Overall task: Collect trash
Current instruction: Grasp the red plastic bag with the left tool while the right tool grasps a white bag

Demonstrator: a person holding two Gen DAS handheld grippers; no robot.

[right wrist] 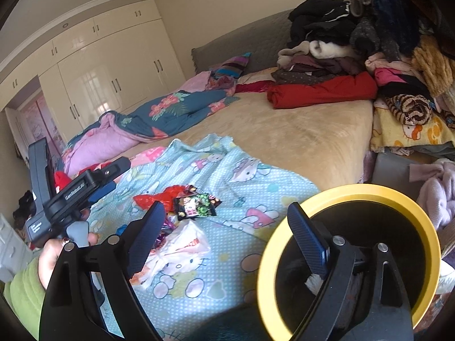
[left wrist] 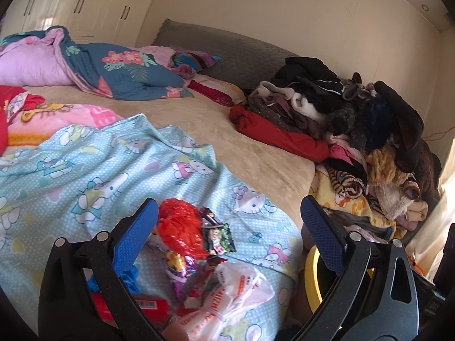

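My left gripper [left wrist: 229, 227] has its jaws wide apart, nothing between the blue pads, hanging over the near end of the bed. Directly ahead of it the trash sits in a loose heap on the light blue cartoon-cat sheet [left wrist: 93, 176]: a crumpled red plastic bag [left wrist: 180, 227] on top, a dark snack wrapper [left wrist: 217, 237] touching its right edge, a shiny purple-and-yellow foil wrapper [left wrist: 180, 264] just below, a white plastic bag with red print [left wrist: 233, 292] nearest me, and a flat red packet [left wrist: 142, 309] partly hidden behind my left finger. My right gripper [right wrist: 227, 234] also stands open and empty. From its camera the same heap lies by its left finger, the red bag [right wrist: 159, 197] and dark wrapper [right wrist: 196, 206] farther off, the white bag [right wrist: 182, 248] closer. Its right finger overlaps the mouth of a bin with a yellow rim [right wrist: 355, 191] and black interior, standing beside the bed's near corner; something white shows low inside, I cannot tell what. The left gripper [right wrist: 103, 189] shows at the left edge of that view, held by a hand [right wrist: 54, 255] with a green sleeve. Farther up the tan bedspread [left wrist: 216, 130]: a blue floral quilt [left wrist: 125, 68] with pink lining, and a tall pile of clothes [left wrist: 327, 108] along the right side.
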